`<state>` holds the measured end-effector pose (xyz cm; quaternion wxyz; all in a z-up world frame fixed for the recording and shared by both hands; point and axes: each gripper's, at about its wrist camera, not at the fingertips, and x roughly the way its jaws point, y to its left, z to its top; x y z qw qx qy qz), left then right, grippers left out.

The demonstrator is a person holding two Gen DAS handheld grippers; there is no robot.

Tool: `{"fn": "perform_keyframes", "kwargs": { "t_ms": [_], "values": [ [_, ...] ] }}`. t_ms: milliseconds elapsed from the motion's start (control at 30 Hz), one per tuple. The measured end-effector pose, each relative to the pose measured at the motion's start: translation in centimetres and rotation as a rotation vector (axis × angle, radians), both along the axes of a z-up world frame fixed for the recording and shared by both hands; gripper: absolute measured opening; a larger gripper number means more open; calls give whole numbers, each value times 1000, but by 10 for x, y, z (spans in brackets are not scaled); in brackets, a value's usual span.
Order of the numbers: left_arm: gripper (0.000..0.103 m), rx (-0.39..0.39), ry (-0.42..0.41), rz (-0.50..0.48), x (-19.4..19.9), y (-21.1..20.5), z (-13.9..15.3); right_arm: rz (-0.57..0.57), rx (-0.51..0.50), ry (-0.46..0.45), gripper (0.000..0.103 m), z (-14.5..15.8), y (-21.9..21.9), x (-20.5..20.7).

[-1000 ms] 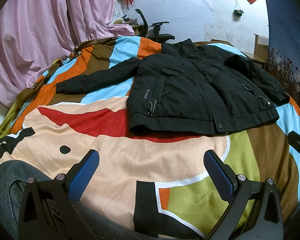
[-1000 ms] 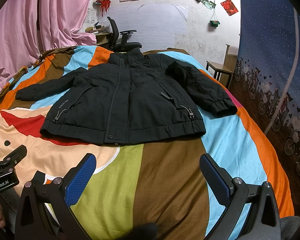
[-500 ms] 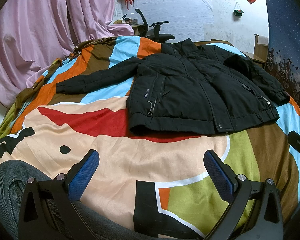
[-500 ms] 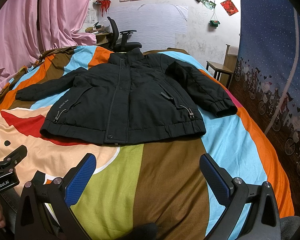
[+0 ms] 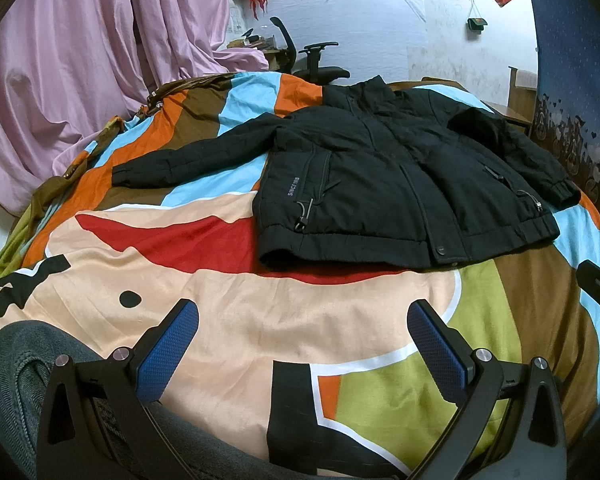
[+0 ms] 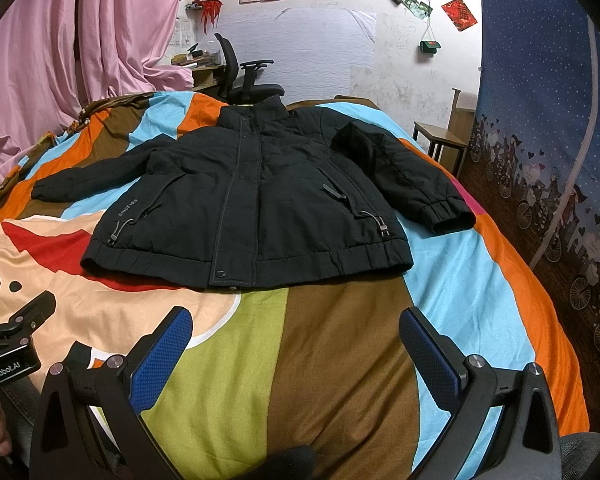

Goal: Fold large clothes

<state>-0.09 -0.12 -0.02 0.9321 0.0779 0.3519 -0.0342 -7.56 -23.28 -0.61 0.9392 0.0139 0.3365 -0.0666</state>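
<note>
Both claws (image 5: 303, 334) (image 6: 296, 334) gape, well short of the jacket (image 6: 256, 204).

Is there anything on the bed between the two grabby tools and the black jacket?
Nothing visible. Only bare colourful bedspread lies between the right tool and the black jacket, and between the left tool and the jacket's hem. Both tools are open and apart from the jacket.
</note>
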Motion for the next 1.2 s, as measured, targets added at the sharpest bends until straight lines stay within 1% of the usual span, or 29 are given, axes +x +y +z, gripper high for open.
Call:
{"fn": "perform_keyframes", "kwargs": {
  "t_ms": [100,233,333,400,500,600,667,767,867,933,1000,1033,1067,1100,1133,1200],
  "values": [
    [102,11,7,0,2,-5,0,3,3,-3,103,0,-1,1],
    [102,25,6,-6,5,-14,7,15,11,-23,103,4,4,-1],
    [102,40,-11,-23,5,-17,22,6,23,-52,103,13,0,-1],
    [102,50,-20,-39,6,-20,36,8,60,-79,103,24,-6,0],
    [102,74,-32,-68,7,-30,57,22,115,-88,103,43,-20,9],
    [102,92,19,-115,15,-41,73,22,138,-82,103,62,-37,20],
    [102,84,65,-138,24,-48,81,8,117,-87,103,74,-48,28],
    [102,106,143,-167,42,-65,96,-8,96,-80,103,84,-64,40],
    [102,118,244,-160,67,-86,110,-30,128,-63,103,90,-89,54],
    [102,130,336,-139,89,-104,118,-47,158,-53,103,91,-108,64],
    [102,109,416,-113,109,-121,123,-72,189,-38,103,86,-126,74],
    [102,92,439,-100,118,-129,125,-93,209,-33,103,82,-138,78],
    [102,77,450,-92,128,-138,127,-115,230,-26,103,76,-149,82],
    [102,74,441,-98,138,-149,129,-136,246,-18,103,70,-158,87],
    [102,81,418,-114,145,-158,129,-158,264,-13,103,64,-169,92],
    [102,106,343,-186,162,-180,124,-198,294,-5,103,47,-187,101]
  ]
}}
